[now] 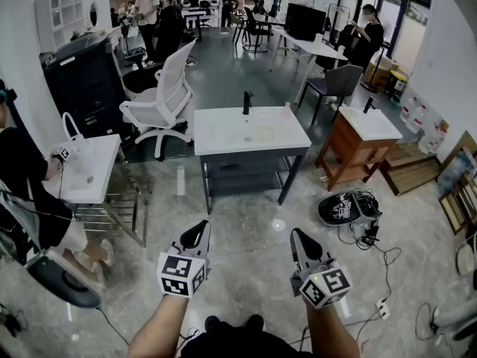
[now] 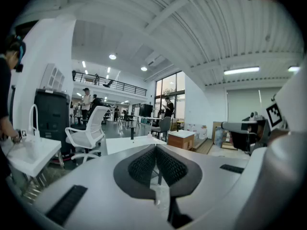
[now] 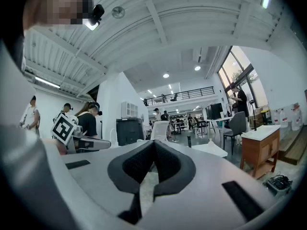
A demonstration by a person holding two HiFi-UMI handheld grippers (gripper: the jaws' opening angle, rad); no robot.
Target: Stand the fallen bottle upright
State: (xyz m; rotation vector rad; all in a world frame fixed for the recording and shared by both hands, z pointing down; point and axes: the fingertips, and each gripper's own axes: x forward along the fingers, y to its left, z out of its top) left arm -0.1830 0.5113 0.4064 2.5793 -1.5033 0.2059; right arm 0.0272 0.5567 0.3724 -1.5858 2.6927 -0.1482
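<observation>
A white basin table (image 1: 223, 142) with a black faucet (image 1: 246, 101) stands a few steps ahead in the head view. A small pale bottle (image 1: 286, 110) sits near its far right edge; it is too small to tell whether it lies or stands. My left gripper (image 1: 200, 233) and right gripper (image 1: 298, 239) hover side by side over the floor, well short of the table. Both are shut with nothing between their pads. The left gripper view shows its closed jaws (image 2: 156, 147) aimed at the table (image 2: 125, 143). In the right gripper view the shut gripper (image 3: 154, 143) faces the faucet (image 3: 189, 141).
A white office chair (image 1: 160, 99) stands left of the table. A wooden basin cabinet (image 1: 358, 144) is at the right. A person works at another white basin stand (image 1: 86, 170) on the left. A black bag (image 1: 346, 207) and cables (image 1: 373, 259) lie on the floor at the right.
</observation>
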